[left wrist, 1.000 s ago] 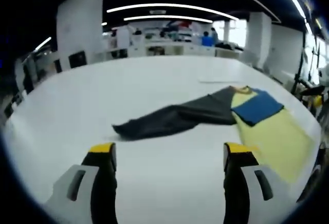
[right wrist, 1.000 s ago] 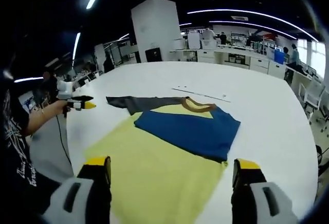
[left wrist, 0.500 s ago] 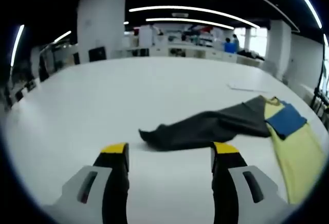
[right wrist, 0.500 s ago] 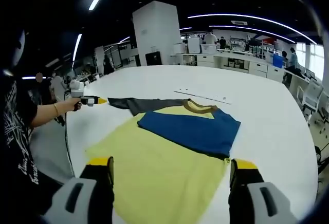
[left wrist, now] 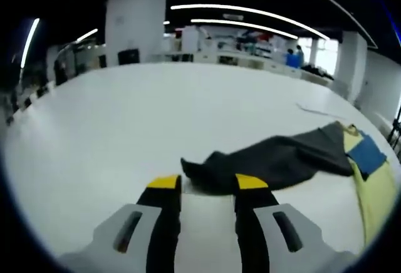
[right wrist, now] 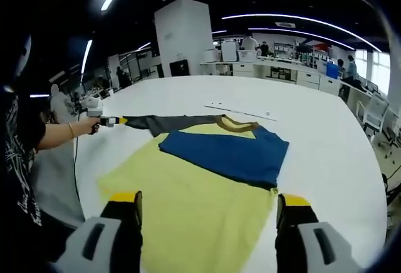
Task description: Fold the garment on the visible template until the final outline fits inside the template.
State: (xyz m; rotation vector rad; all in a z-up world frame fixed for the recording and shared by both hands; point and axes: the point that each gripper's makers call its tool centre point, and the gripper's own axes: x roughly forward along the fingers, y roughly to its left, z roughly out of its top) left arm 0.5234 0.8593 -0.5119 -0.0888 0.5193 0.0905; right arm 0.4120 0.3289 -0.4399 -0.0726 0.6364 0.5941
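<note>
A yellow shirt (right wrist: pixel 188 191) lies flat on the white table (right wrist: pixel 313 135), with its blue sleeve (right wrist: pixel 225 154) folded across the chest below a brown collar (right wrist: pixel 238 124). Its dark grey sleeve (right wrist: pixel 169 121) stretches out sideways. In the left gripper view that grey sleeve (left wrist: pixel 282 160) runs to a cuff lying between my left gripper's (left wrist: pixel 208 182) yellow tips, which stand narrowed but apart. The right gripper view shows the left gripper (right wrist: pixel 111 121) at the cuff end. My right gripper (right wrist: pixel 208 199) hangs open above the shirt's yellow lower part, holding nothing.
A person's arm (right wrist: pixel 56 135) holds the left gripper at the table's left edge. A thin pale strip with dark marks (right wrist: pixel 241 111) lies on the table beyond the collar. Desks, a white pillar (right wrist: pixel 182 41) and people stand far behind.
My left gripper has moved up to the grey sleeve's cuff and its jaws have narrowed around it. The right gripper has barely shifted and stays open.
</note>
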